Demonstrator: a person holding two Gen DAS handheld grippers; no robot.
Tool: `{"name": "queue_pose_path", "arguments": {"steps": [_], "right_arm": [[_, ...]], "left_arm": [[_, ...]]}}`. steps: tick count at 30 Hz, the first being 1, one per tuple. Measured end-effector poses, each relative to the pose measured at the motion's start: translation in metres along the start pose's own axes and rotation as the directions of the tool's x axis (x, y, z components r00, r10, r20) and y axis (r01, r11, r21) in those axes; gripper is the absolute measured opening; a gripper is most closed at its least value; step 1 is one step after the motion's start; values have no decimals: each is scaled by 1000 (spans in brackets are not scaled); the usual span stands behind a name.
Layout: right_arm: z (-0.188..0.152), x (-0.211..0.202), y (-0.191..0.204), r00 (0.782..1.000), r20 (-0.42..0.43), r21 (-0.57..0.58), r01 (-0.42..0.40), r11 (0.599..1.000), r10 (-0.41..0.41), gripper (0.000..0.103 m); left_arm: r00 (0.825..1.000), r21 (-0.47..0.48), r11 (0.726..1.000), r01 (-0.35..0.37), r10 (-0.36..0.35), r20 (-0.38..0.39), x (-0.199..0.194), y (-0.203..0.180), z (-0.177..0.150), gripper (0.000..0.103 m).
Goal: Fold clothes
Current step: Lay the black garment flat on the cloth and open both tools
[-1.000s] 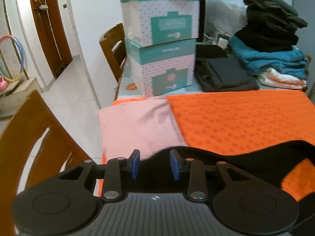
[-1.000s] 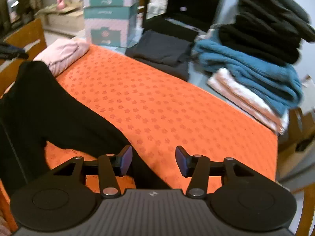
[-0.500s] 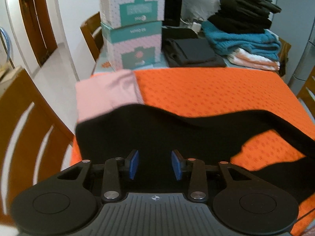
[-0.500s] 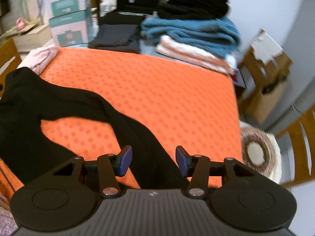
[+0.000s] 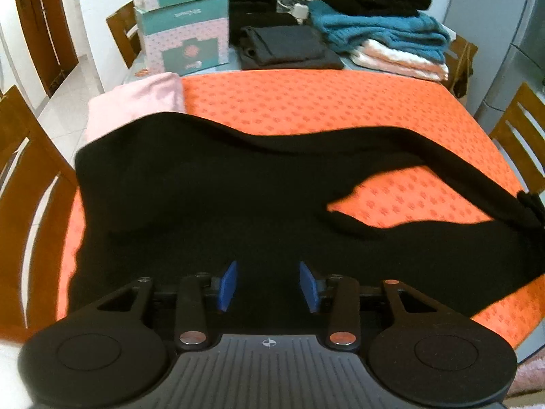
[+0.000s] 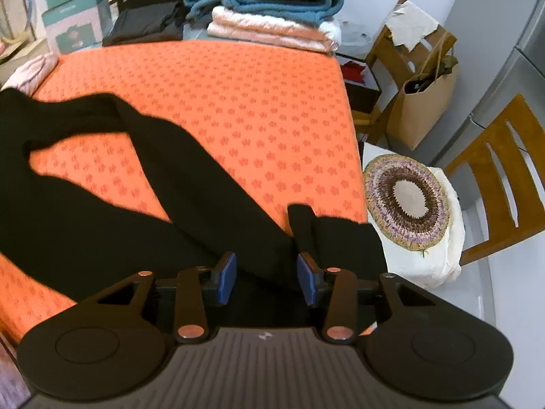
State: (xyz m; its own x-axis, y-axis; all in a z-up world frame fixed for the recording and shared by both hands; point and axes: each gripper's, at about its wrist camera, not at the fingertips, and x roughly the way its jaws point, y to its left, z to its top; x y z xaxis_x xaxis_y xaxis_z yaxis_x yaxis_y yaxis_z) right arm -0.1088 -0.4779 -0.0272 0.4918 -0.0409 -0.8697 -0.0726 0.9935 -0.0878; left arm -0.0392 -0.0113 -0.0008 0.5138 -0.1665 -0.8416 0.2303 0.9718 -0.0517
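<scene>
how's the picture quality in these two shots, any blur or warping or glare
Left wrist view: strong fisheye bending, black corners; the boxes and folded pile at the back look soft. Right wrist view: same warping; black garment reads as a detail-less mass; no harsh glare.

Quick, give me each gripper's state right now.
Left gripper: open, jaws opening over the black knit garment, nothing gripped.
Right gripper: open, jaws closing around the garment's leg end.

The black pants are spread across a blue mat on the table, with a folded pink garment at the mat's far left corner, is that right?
Not quite: the mat is orange, not blue, as the left wrist view shows. The black pants do lie spread across it, with the folded pink garment at its far left corner.
</scene>
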Motion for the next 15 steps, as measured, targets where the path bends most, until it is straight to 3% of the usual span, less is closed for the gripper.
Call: {"name": "queue_pose_path", "arguments": {"steps": [5, 13, 14, 15], "right_arm": [[-4, 14, -16, 1000, -7, -75, 0, 997, -1, 46], [18, 44, -56, 992, 21, 8, -123, 992, 123, 46], [19, 49, -56, 992, 14, -8, -121, 993, 122, 43], [20, 54, -57, 993, 7, -25, -118, 993, 118, 26]], "left_arm": [[1000, 12, 1000, -8, 8, -20, -1, -34, -7, 45], [998, -34, 999, -41, 39, -59, 1, -93, -11, 46], [997, -39, 998, -46, 44, -58, 0, -100, -11, 46], [997, -43, 998, -51, 49, -58, 0, -107, -11, 46]]}}
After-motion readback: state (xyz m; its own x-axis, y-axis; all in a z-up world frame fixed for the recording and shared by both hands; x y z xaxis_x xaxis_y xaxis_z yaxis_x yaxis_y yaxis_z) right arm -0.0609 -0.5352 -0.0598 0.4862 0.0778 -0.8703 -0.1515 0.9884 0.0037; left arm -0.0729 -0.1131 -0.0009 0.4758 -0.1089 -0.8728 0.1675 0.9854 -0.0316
